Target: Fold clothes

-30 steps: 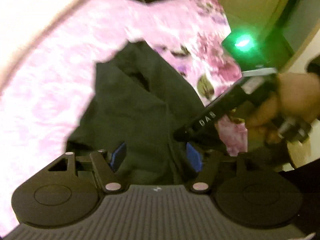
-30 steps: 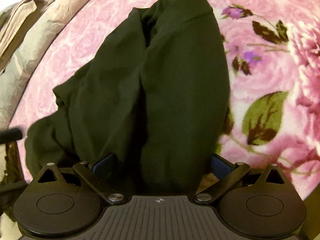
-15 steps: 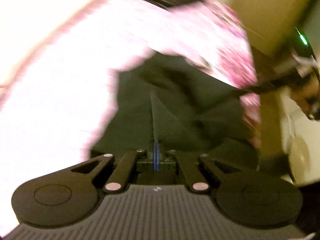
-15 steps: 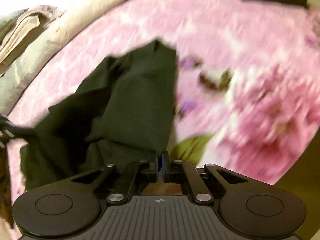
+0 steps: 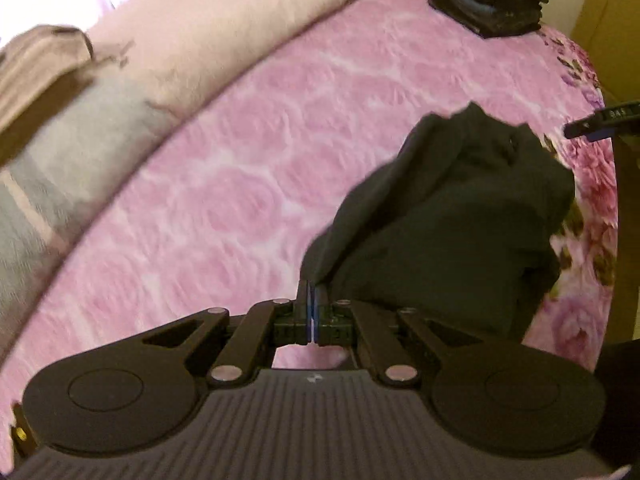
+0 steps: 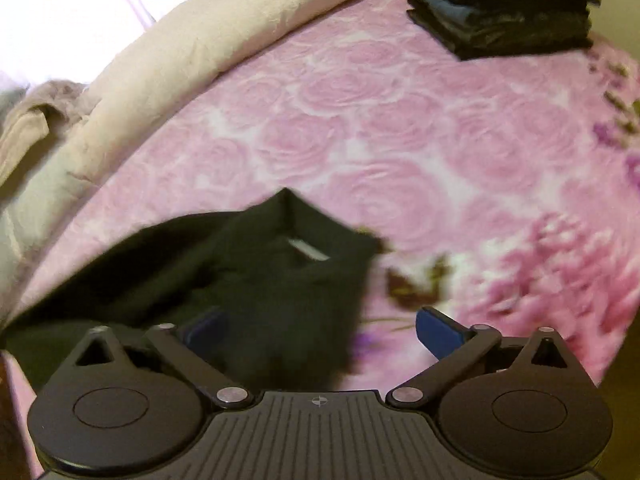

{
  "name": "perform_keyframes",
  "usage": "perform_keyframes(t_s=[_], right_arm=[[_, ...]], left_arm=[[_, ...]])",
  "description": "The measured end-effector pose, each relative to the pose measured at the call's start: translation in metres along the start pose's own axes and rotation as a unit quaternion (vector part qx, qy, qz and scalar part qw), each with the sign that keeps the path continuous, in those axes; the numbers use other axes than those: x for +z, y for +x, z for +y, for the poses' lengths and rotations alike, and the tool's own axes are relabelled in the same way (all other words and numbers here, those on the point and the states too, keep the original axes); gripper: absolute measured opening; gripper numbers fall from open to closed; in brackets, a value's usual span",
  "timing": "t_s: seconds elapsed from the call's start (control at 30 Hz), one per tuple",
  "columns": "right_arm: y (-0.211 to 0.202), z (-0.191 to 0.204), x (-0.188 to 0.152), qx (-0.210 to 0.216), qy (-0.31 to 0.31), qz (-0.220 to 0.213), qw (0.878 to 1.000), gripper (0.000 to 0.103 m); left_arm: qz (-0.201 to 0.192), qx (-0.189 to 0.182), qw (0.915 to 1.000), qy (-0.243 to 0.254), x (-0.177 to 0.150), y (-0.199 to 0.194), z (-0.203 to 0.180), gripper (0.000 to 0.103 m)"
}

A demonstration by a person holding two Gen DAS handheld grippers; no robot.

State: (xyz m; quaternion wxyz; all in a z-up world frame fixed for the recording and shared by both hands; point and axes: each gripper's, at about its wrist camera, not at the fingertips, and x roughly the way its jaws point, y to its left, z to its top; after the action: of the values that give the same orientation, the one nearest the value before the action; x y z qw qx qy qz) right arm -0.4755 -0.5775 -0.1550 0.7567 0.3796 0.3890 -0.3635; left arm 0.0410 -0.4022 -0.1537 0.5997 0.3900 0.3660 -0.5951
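Left wrist view: the left gripper pinches an edge of the dark garment, bunched near the bed's right edge. The right gripper's jaws are opening over the cloth, pads clear. A folded stack sits at the far corner.

Ahead of my left hand-held gripper, the bed cover is pink with a paler rose pattern. To the right of that gripper it carries darker magenta flowers with olive-brown leaves. The garment just ahead of it is plain black. My right hand-held gripper has black linkages and blue finger pads. A white label shows on the black garment ahead of them. Far ahead, the folded stack is black with dark blue layers. Up and to the left, the bedding is cream.
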Motion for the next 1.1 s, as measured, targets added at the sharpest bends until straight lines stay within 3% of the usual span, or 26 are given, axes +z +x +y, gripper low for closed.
perform_keyframes(t_s=[0.1, 0.23, 0.3, 0.33, 0.43, 0.53, 0.6, 0.7, 0.8, 0.93, 1.03, 1.1], right_arm=[[0.029, 0.019, -0.012, -0.002, 0.052, 0.033, 0.998, 0.102], [0.071, 0.035, -0.033, -0.02, 0.14, 0.087, 0.986, 0.102], [0.087, 0.038, -0.042, -0.009, 0.15, 0.114, 0.982, 0.059], [0.089, 0.038, -0.044, 0.0, 0.139, 0.13, 0.982, 0.025], [0.066, 0.029, -0.04, 0.019, 0.059, 0.145, 0.987, 0.014], [0.021, 0.002, -0.024, 0.003, -0.019, 0.137, 0.99, 0.011], [-0.01, -0.021, -0.001, -0.032, -0.057, 0.114, 0.991, 0.008], [-0.046, -0.053, 0.042, -0.075, -0.084, 0.068, 0.991, 0.008], [-0.059, -0.072, 0.084, -0.086, -0.101, 0.034, 0.991, 0.008], [-0.047, -0.078, 0.112, -0.041, -0.138, 0.034, 0.989, 0.008], [-0.028, -0.07, 0.121, 0.029, -0.172, 0.063, 0.983, 0.008], [-0.027, -0.056, 0.125, 0.088, -0.191, 0.074, 0.975, 0.008]], left_arm=[[0.009, -0.001, 0.9999, -0.006, -0.007, 0.01, 0.001, 0.0], [0.005, 0.0, 1.0, -0.004, -0.004, 0.018, 0.009, 0.0], [-0.007, 0.003, 1.0, -0.005, 0.002, 0.017, 0.016, 0.0], [-0.016, 0.003, 0.9998, -0.008, 0.004, 0.014, 0.021, 0.0], [-0.039, 0.006, 0.999, -0.022, 0.012, 0.002, 0.032, 0.0], [-0.056, 0.012, 0.9976, -0.038, 0.015, -0.017, 0.036, 0.0], [-0.062, 0.019, 0.9966, -0.051, 0.013, -0.032, 0.034, 0.0], [-0.06, 0.032, 0.9951, -0.072, 0.003, -0.053, 0.029, 0.0], [-0.044, 0.043, 0.9934, -0.097, -0.013, -0.069, 0.011, 0.0], [-0.009, 0.08, 0.9891, -0.124, -0.03, -0.073, -0.021, 0.0], [-0.003, 0.119, 0.9801, -0.159, -0.034, -0.078, -0.038, 0.0], [-0.02, 0.15, 0.9731, -0.174, -0.027, -0.098, -0.045, 0.0]])
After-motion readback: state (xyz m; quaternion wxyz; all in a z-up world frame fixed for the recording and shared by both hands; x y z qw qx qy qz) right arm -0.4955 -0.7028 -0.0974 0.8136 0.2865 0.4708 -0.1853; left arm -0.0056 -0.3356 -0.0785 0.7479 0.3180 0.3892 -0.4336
